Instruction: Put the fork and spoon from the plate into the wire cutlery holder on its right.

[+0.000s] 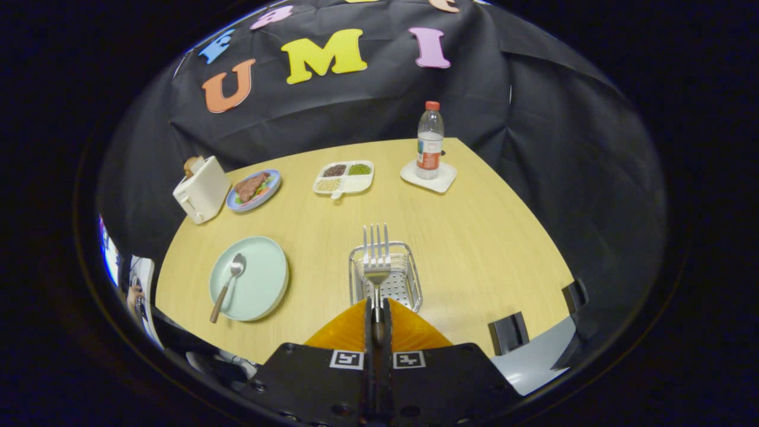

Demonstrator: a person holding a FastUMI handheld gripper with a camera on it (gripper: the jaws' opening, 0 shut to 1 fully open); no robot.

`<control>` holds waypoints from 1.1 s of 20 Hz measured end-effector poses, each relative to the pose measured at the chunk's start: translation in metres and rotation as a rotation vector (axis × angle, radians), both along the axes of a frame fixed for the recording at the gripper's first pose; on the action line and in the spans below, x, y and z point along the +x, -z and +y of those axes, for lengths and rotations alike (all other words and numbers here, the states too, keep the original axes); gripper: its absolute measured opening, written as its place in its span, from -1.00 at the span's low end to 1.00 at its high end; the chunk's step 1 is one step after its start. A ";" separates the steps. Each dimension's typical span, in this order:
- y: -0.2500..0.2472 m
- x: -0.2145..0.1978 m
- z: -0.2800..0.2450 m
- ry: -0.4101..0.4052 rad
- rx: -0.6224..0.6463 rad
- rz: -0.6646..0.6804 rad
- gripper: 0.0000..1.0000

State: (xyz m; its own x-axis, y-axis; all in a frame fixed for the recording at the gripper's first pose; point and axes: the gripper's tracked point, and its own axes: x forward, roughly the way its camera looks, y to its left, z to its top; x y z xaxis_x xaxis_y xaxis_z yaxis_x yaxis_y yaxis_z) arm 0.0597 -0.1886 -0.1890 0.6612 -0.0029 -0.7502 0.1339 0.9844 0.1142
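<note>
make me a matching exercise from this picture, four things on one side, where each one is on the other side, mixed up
Things:
1. fork
2. spoon
3. bottle
4. toaster

Places:
A. on a white coaster near the wall
B. clamped by its handle in the gripper, tines over the wire holder
C. beside the blue plate of food
D. lying on the green plate

Pairs: 1-B, 2-D, 3-A, 4-C
</note>
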 end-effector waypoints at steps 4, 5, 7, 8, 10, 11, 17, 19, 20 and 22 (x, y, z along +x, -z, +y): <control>0.006 0.001 -0.005 0.007 0.006 0.012 -0.93; 0.005 0.002 -0.007 0.013 0.004 0.008 -0.93; 0.003 0.003 -0.010 0.018 0.007 -0.001 -0.83; 0.000 0.003 -0.010 0.019 0.007 -0.009 -0.56; -0.004 0.005 -0.014 0.035 -0.009 -0.032 -0.03; -0.008 0.004 -0.014 0.043 -0.015 -0.047 0.23; -0.046 -0.001 0.006 0.045 -0.047 -0.142 0.91; -0.057 -0.001 0.023 0.029 -0.054 -0.168 0.94; -0.061 -0.001 0.034 0.021 -0.056 -0.178 0.93; -0.067 -0.001 0.057 -0.002 -0.054 -0.189 0.93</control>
State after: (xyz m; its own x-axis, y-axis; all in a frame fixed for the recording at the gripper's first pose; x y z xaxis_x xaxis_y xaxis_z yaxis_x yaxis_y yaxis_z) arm 0.0592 -0.1317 -0.1221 0.7904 -0.0385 -0.6114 0.1134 0.9900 0.0843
